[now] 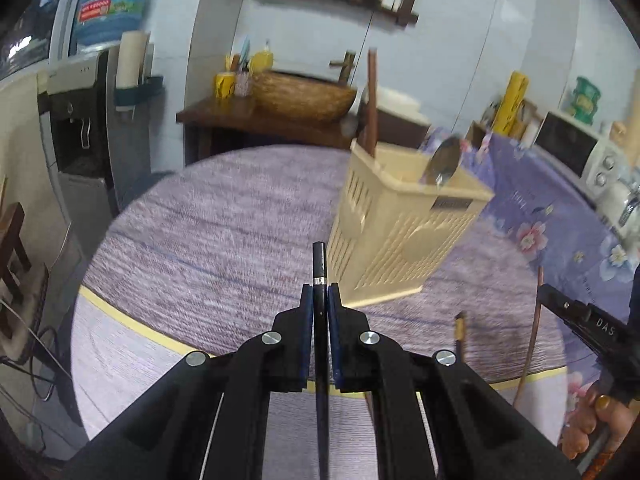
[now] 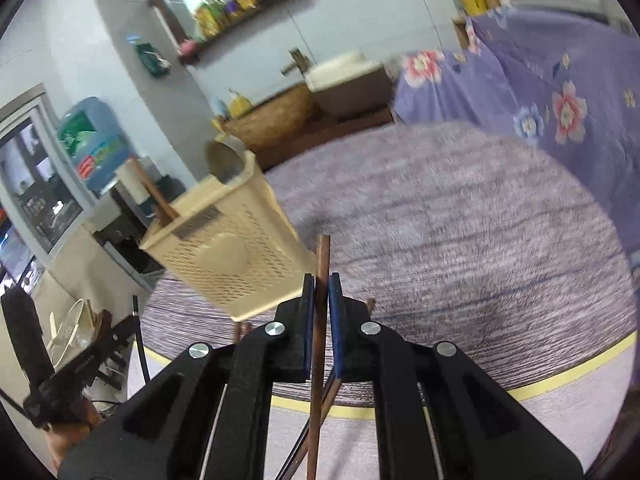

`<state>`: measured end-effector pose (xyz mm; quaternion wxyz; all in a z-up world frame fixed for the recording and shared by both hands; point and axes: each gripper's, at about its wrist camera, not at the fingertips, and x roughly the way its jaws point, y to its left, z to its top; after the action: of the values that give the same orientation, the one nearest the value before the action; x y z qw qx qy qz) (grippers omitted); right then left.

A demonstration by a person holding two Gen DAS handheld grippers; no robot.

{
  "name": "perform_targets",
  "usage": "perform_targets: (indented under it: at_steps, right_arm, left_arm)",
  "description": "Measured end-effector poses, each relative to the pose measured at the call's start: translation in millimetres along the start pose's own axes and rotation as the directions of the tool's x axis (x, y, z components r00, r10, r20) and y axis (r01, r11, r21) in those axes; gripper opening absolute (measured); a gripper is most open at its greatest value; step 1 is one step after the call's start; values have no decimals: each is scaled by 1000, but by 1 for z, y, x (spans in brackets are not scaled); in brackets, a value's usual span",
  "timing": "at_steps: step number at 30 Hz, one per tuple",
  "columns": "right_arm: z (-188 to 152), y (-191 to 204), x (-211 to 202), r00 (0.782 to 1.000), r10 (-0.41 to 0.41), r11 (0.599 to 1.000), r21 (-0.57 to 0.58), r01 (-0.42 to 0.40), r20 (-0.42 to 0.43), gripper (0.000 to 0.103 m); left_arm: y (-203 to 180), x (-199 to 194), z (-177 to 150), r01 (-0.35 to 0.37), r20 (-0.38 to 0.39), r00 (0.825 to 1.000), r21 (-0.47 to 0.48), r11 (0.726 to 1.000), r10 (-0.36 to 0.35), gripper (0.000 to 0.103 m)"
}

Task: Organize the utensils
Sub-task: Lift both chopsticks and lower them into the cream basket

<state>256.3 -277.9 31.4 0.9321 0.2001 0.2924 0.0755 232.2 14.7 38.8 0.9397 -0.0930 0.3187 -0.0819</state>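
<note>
The left gripper is clamped on a black chopstick with a silver band, the stick running up between the blue pads and poking out past the tips, above the near part of the round table. The right gripper is closed on a brown chopstick, which also sticks out beyond its pads; a second brown stick shows just beside the right finger and crosses under the held one lower in the right wrist view. Both grippers sit over the table's near edge, where a yellow stripe rims the purple woven cloth. The cream caddy stands toward the far side of the table, near its middle in the left view and toward its left edge in the right view. In it stand a brown stick and a metal spoon, bowl up, each in its own compartment. In the left view the right gripper shows at the right edge with its brown stick, and another short stick end lies near the table's near edge.
</note>
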Motion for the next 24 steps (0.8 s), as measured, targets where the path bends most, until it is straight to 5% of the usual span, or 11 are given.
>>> perform_targets:
  at_steps: [8, 24]
  right_arm:
    - [7, 31, -63, 991, 68, 992, -114, -55, 117, 8]
    - [13, 46, -76, 989, 65, 983, -177, -40, 136, 8]
  left_arm:
    - [-1, -45, 17, 46, 127, 991, 0, 999, -46, 8]
    - [-4, -52, 24, 57, 157, 986, 6, 998, -58, 8]
